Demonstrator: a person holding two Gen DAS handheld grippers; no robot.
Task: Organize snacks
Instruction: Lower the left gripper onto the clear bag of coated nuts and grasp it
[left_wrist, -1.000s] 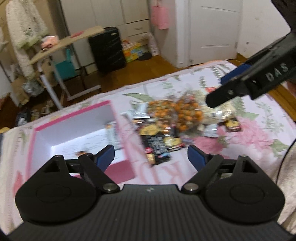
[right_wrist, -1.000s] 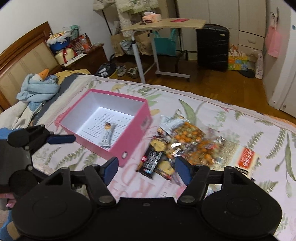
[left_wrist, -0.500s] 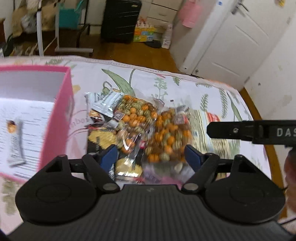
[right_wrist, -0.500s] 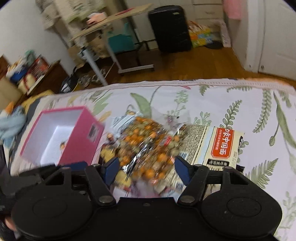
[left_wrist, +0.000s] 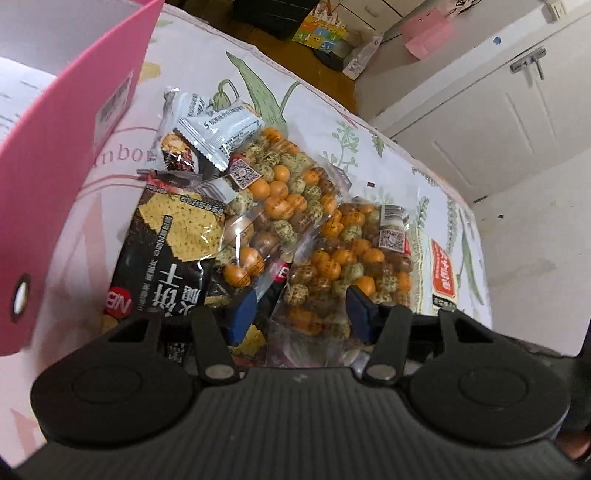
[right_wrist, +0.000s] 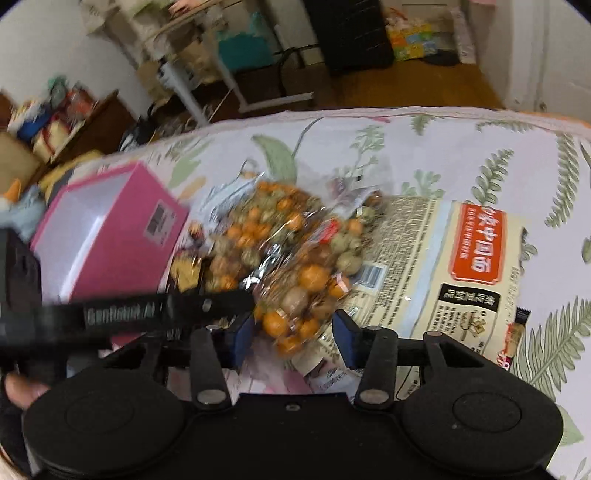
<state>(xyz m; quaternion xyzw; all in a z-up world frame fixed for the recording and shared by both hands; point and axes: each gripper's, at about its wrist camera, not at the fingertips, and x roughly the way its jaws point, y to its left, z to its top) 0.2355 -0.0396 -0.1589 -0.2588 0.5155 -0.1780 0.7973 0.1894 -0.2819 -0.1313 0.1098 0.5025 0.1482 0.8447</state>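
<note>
Barely begun — snack pile heaped on the bed beside pink box; nearly everything left. Left gripper and right gripper low over nut bags — jaws spread, pinching nothing.

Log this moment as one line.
left hand-held gripper: open over nut bag | right hand-held gripper: open, same pile | pink box: beside pile

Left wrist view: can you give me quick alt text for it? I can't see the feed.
The open left hand-held gripper hovers low over a clear bag of orange and green coated nuts on a floral bedspread. A black cracker packet lies left, beside a pink box.
</note>
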